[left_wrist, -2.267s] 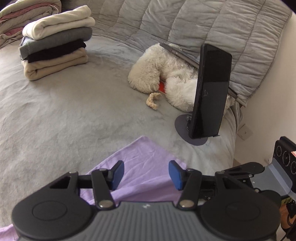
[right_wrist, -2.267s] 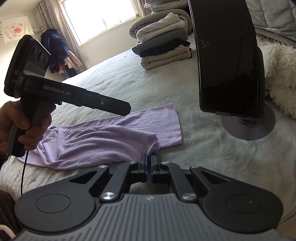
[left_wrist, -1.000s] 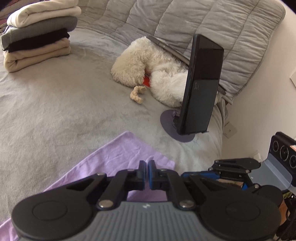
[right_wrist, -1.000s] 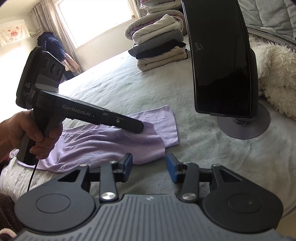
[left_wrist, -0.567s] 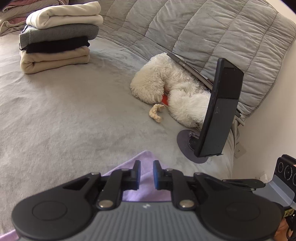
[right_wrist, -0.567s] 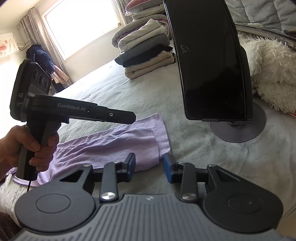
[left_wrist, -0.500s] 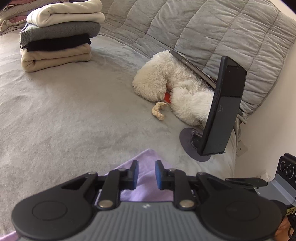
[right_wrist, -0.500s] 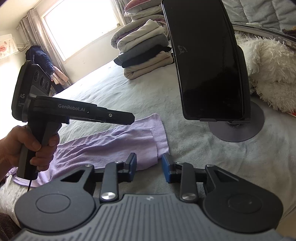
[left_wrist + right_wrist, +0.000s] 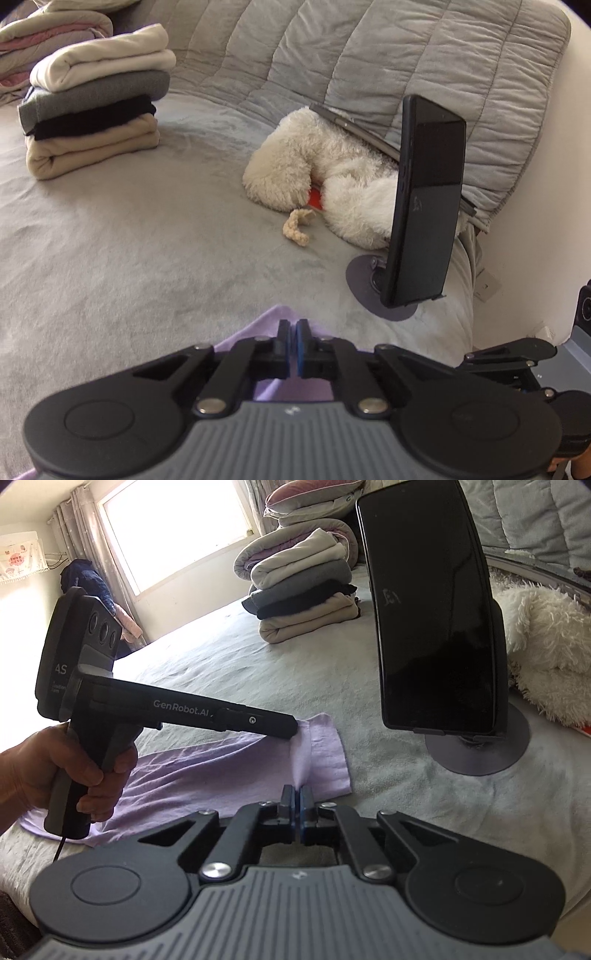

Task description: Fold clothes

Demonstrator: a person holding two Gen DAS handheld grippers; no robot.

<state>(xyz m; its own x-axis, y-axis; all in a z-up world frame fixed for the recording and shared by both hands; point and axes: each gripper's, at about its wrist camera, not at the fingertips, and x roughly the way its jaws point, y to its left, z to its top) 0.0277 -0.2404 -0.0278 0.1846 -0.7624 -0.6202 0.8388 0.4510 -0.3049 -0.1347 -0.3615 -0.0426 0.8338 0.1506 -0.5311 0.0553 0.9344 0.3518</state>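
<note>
Lilac garment (image 9: 221,771), grey bedspread (image 9: 147,258)

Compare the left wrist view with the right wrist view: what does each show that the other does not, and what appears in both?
Left wrist only: a red patch and a beige rope piece beside the white fluffy heap.
Right wrist only: the window, the left hand holding the left gripper.
Both: the purple garment, stacked folded clothes, the phone on its stand, the grey bed cover.
</note>
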